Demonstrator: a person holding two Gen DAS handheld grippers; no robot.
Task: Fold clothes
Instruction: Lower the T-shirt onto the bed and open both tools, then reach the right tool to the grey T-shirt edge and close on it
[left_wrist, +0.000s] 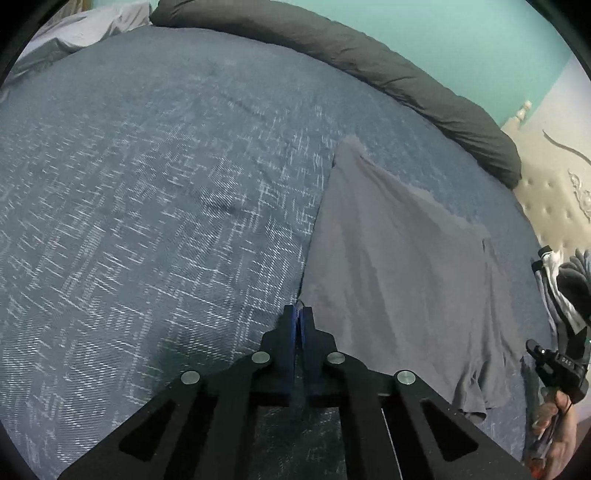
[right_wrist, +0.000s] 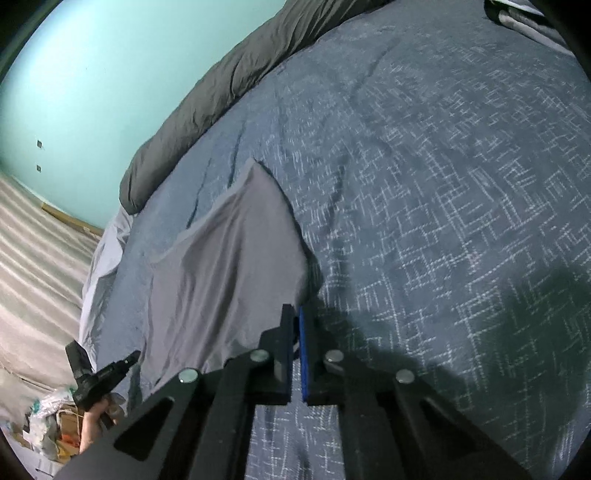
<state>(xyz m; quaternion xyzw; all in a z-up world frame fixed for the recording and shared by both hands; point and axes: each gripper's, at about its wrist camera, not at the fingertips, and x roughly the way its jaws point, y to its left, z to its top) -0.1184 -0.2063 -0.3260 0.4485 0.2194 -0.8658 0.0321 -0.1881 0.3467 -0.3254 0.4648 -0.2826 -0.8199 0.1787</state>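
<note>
The left tongs (left_wrist: 298, 314) are pressed together on the near corner of a grey garment (left_wrist: 399, 266) that lies spread on the bed (left_wrist: 147, 221), its cloth running away ahead and to the right of their tips. The right tongs (right_wrist: 295, 317) are also drawn shut at the garment's other near corner, the cloth (right_wrist: 229, 266) stretching ahead and to their left; whether fabric is actually caught between their blue pads cannot be told. Beyond the garment, past both tongs, a dark grey rolled blanket (left_wrist: 388, 74) lines the far edge of the bed against a teal wall (right_wrist: 92, 74). In each view a hand (right_wrist: 94, 421) holding the other tool shows at the outer edge
</note>
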